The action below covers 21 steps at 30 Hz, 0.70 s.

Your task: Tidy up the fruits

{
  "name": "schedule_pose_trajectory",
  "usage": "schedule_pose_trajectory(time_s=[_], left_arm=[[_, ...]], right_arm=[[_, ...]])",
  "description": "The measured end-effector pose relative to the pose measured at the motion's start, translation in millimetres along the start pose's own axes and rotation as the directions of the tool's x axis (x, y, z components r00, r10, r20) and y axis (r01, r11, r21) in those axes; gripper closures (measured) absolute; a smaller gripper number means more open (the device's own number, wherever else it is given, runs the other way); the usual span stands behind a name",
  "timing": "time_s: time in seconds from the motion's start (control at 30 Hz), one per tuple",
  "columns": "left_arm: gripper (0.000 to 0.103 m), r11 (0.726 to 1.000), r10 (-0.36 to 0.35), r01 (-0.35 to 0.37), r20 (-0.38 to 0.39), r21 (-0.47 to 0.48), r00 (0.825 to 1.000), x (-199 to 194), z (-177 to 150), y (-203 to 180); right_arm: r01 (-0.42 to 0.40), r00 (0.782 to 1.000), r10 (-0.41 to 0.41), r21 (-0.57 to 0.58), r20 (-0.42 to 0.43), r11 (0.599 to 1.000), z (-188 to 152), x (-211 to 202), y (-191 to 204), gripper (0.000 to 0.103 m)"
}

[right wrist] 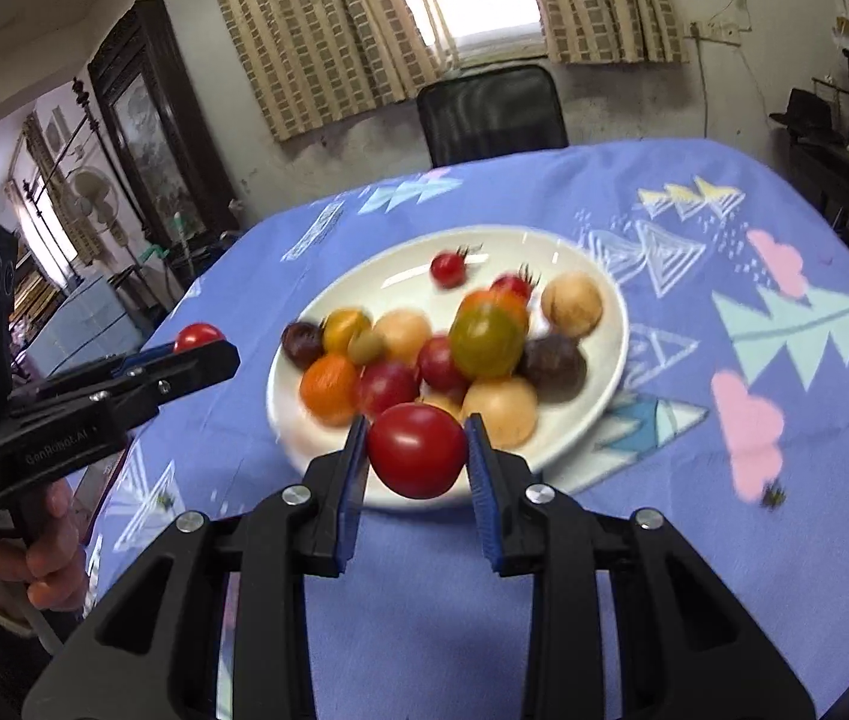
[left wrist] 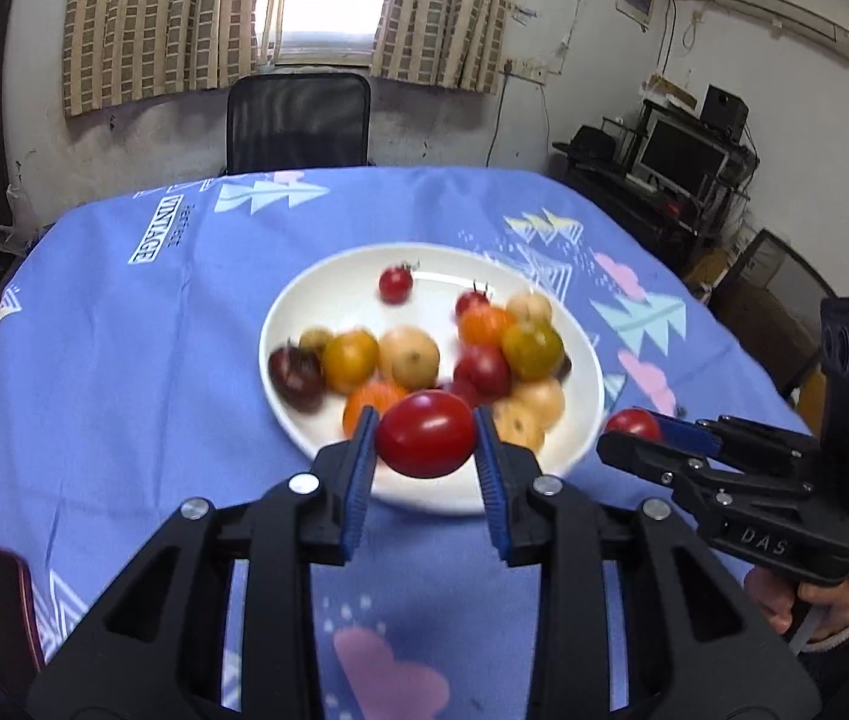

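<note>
Two black grippers with blue finger pads hang over a big table with a purple-blue cloth (left wrist: 124,360) printed with trees and pink clouds. A black mesh chair (left wrist: 298,120) stands at the far side of the table, under a window with striped curtains (left wrist: 142,18). On the right side of the room is a dark desk with a computer screen (left wrist: 679,153).

A round white plate (right wrist: 400,276) sits in the middle of the cloth. It holds a pile of small red, orange, yellow and dark purple tomatoes (right wrist: 484,336); the pile is a bit blurry.

The left gripper (left wrist: 426,443) pinches a red oval tomato (left wrist: 426,441) between its pads, above the near rim of the plate. The right gripper (right wrist: 415,457) pinches a red round tomato (right wrist: 417,450) the same way, also above the near rim. Each gripper shows up at the edge of the other's view, with a person's hand (right wrist: 49,552) on the left handle.

A tiny dark speck (right wrist: 772,498) lies on the cloth to the right, well apart from the plate.
</note>
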State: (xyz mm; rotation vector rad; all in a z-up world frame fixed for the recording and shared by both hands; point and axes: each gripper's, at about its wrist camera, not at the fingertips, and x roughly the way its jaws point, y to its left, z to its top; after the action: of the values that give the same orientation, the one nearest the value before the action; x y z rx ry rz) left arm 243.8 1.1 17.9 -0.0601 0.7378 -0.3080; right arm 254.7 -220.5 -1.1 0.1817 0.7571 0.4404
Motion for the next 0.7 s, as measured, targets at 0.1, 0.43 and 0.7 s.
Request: schedule_pose_trajectory(time_s=[0.1,0.43,0.7], left_arm=[[0.071,1.0,0.012,-0.011,0.02,-0.028,1.0,18.8,20.9,5.9],[0.071,0.99,0.019,-0.021,-0.019,-0.143,1.0,96.8,45.8,13.2],[0.071,0.99,0.094,-0.093,0.0,-0.109,0.996,95.9,43.6,13.9]], right_arm=[[0.032,0.998,-0.032,0.012,0.05,0.999,25.4,14.2,-6.4,0.071],[0.085,0.995,-0.089,0.078,0.052,0.993,61.9,66.8,-33.8,0.071],[0.079,0.997,-0.081,0.064,0.02,0.995,62.8,73.7,-31.2,0.07]])
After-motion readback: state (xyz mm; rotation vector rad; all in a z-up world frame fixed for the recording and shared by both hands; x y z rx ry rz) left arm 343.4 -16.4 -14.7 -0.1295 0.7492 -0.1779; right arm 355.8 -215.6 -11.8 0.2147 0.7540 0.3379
